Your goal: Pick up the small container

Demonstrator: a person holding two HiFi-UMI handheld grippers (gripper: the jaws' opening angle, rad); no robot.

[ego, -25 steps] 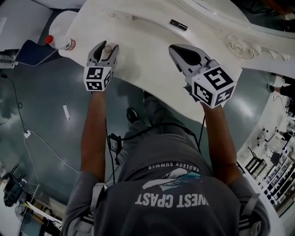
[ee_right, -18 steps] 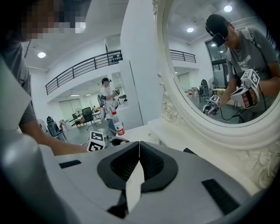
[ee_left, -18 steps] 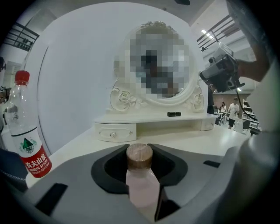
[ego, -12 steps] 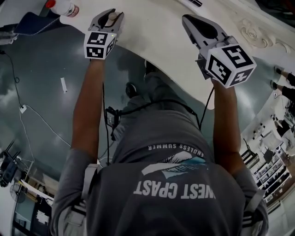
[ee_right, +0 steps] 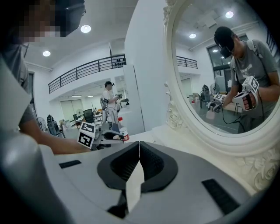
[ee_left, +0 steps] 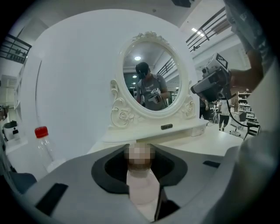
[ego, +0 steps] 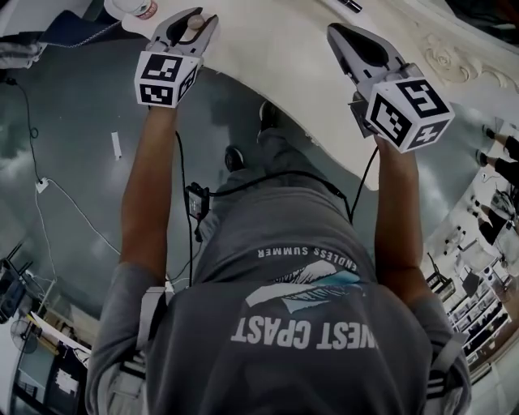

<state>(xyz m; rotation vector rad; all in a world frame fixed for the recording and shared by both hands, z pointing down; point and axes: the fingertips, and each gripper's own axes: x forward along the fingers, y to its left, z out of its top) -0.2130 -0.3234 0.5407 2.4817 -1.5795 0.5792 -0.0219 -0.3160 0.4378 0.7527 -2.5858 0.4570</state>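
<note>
the pick looks mostly done. the left gripper [ego: 191, 19] has just been closing its jaws, and they now sit clamped on the small container [ee_left: 141, 186], a pale little bottle with a darker cap. in the left gripper view its body stands upright in the gap, one pad pressed to each side, and the cap pokes up just past the jaw tips. from the head view the container shows only as a small pale knob between the tips, over the near edge of the white vanity table [ego: 276, 73].

whether the base is clear of the tabletop cannot be seen directly; the jaws hide it. my reading is that it is at or just off the surface, so what is left is to carry it clearly up and keep it steady.

ahead of the left gripper stands the oval mirror [ee_left: 151, 74] on its carved frame, well apart. a clear plastic bottle with a red cap [ee_left: 42, 142] stands off to the gripper's left, not touching anything it holds.

the right gripper [ee_right: 139, 146] has its jaws together with nothing between them. it hangs over the table near the mirror frame, well to the right of the container, and takes no part in the grip.
</note>
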